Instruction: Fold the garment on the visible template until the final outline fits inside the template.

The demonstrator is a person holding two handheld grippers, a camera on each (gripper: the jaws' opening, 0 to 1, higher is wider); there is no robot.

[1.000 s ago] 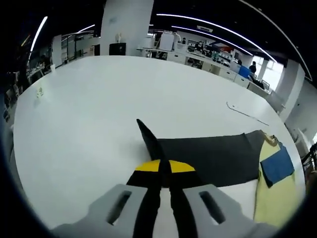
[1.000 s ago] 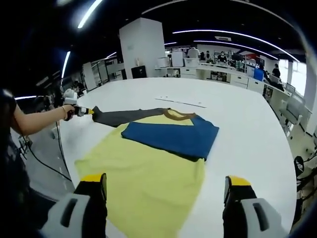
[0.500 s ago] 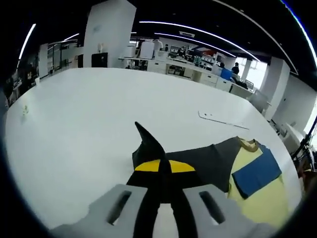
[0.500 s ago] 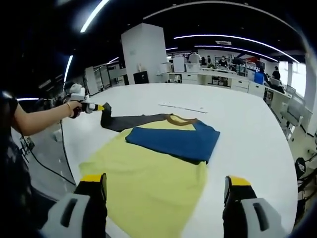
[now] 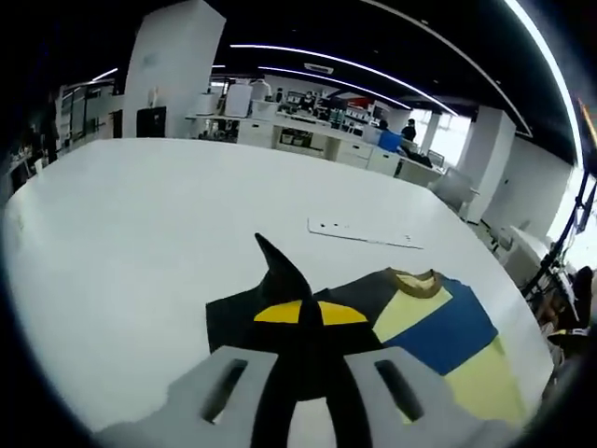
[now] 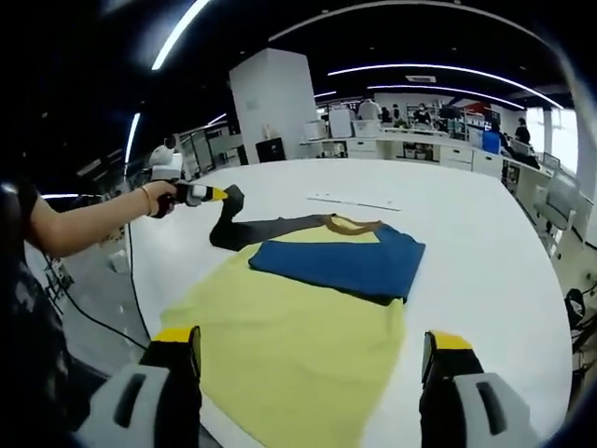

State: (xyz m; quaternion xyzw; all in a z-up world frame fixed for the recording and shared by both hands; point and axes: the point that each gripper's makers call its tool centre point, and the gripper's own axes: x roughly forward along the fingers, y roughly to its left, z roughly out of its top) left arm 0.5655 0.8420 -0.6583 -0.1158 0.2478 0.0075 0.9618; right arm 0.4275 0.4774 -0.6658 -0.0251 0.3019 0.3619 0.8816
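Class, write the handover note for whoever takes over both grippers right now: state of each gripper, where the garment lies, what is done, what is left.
Left gripper: shut on the dark grey sleeve, cuff lifted off the white table.
Right gripper: open, holding nothing, poised at the yellow hem.
Garment: yellow shirt flat on the table, collar at the far end.
Done: the blue sleeve is folded across the chest.
Left: lay the grey sleeve over the body, then fold the hem up. I can't make out a template outline, so check the fit.
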